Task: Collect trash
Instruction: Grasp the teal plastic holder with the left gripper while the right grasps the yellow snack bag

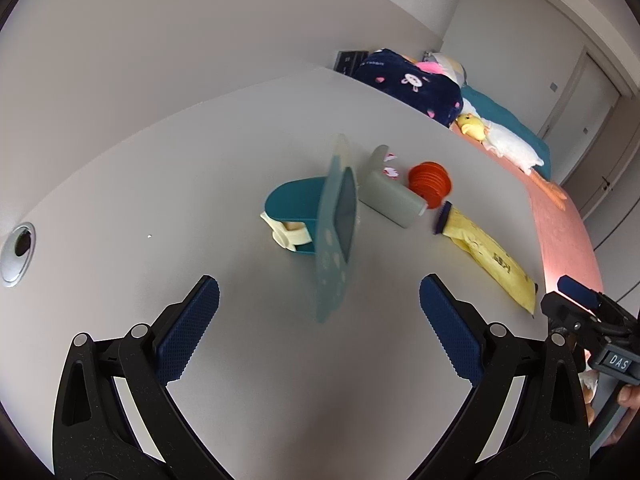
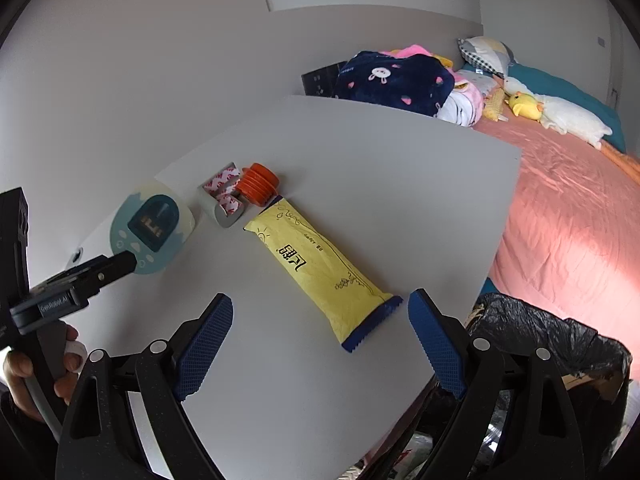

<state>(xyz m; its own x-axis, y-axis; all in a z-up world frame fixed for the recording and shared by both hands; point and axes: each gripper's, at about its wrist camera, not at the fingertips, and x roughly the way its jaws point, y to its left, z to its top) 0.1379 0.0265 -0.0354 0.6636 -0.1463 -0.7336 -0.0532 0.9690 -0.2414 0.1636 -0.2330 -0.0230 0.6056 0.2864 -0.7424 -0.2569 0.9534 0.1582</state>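
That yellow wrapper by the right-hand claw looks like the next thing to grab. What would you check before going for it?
1. Right gripper open: ok, jaws wide apart.
2. Yellow wrapper reachable: ok, its blue end lies just ahead, between the fingers.
3. Wrapper free of neighbours: ok, though its far end sits close to the orange cap.
4. Bin with black bag nearby: ok, beside the table edge.
5. Left gripper out of the way: ok, open near the teal device.
6. Wrapper empty: cannot tell.

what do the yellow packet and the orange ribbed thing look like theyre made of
Yellow packet: probably thin matte plastic film, wrinkled, with crimped blue sealed ends. Orange ribbed thing: looks like moulded plastic or rubber, a smooth stack of ridges with slight sheen; which one is unclear.
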